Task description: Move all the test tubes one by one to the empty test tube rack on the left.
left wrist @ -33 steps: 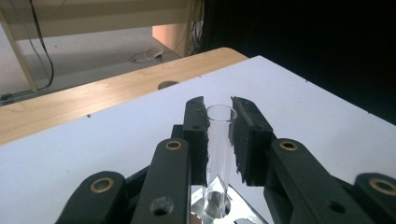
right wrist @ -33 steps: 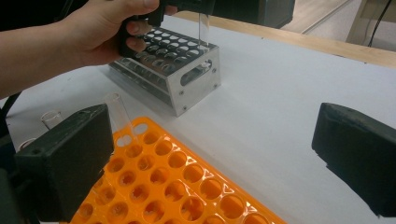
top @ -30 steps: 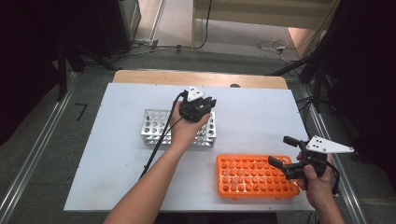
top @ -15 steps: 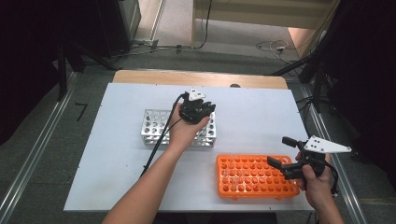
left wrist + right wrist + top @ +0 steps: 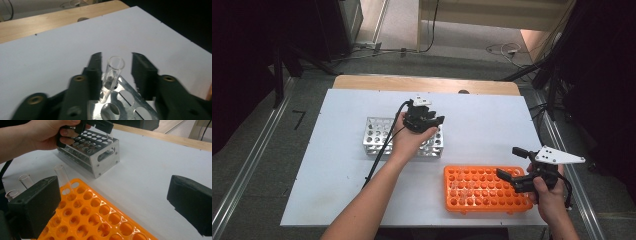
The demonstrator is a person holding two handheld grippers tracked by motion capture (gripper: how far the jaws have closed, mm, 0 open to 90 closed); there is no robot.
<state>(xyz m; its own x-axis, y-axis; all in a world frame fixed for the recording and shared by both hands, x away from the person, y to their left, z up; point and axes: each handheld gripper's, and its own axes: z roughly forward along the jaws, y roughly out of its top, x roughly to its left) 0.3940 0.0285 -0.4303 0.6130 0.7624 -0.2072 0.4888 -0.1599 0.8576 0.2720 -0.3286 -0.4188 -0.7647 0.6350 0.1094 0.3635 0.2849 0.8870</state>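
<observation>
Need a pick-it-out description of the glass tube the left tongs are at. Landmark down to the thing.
Start at the white table and find the silver metal rack, up-left of the orange rack. At its far right corner one clear glass tube stands in a hole, between the open left tongs, whose jaws have just been opening. The holes beside it look empty.

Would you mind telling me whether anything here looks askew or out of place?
One small thing: the glass test tube in a corner hole of the metal rack leans sideways between the left gripper's just-opened jaws. Nothing looks spilled or broken.
</observation>
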